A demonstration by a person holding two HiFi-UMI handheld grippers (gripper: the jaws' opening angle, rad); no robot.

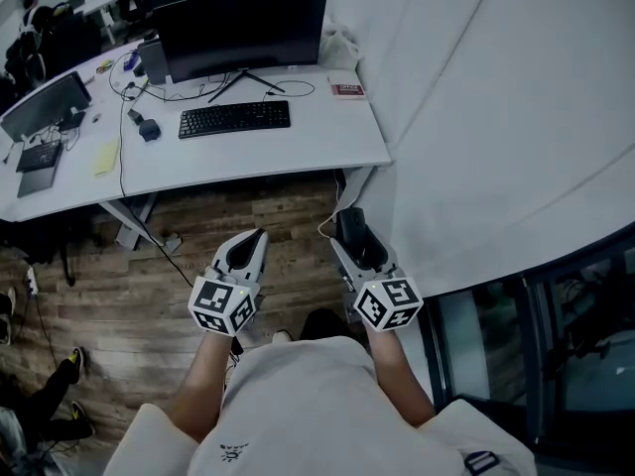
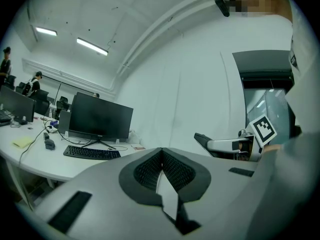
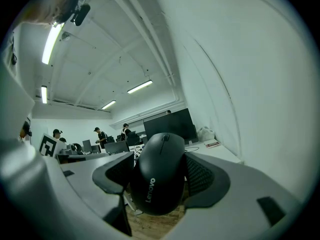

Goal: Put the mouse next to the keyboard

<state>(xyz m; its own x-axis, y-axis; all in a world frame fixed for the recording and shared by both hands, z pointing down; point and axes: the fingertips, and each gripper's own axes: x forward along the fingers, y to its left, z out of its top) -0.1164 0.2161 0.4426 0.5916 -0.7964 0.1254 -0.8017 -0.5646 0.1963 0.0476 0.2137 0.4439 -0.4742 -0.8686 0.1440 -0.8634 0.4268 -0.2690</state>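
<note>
At the far left of the desk [image 1: 248, 162] a dark screen [image 1: 45, 105] stands tilted, with a yellow note [image 1: 106, 157] lying just to its right. A small dark object [image 1: 149, 130], too small to identify, sits between the note and the keyboard [image 1: 235, 119]. The keyboard lies flat in front of the monitor [image 1: 243, 30], near the monitor's stand.

Below the desk and over the wood floor [image 1: 149, 296], the person holds both tools near the body. The left gripper [image 1: 258, 238] points up toward the desk. In the left gripper view its jaws are pressed together with their pads meeting, and nothing is between them.

Just beside it, the right gripper [image 1: 353, 244] is clamped on the black mouse [image 1: 349, 228]. In the right gripper view the mouse [image 3: 159, 176] fills the gap between the pads [image 3: 202, 176], its wheel end pointing away from the camera toward the desk. The mouse is in the air in front of the desk's right end, well apart from the keyboard and not on the desk.

A white curved wall [image 1: 496, 117] fills the right side.
</note>
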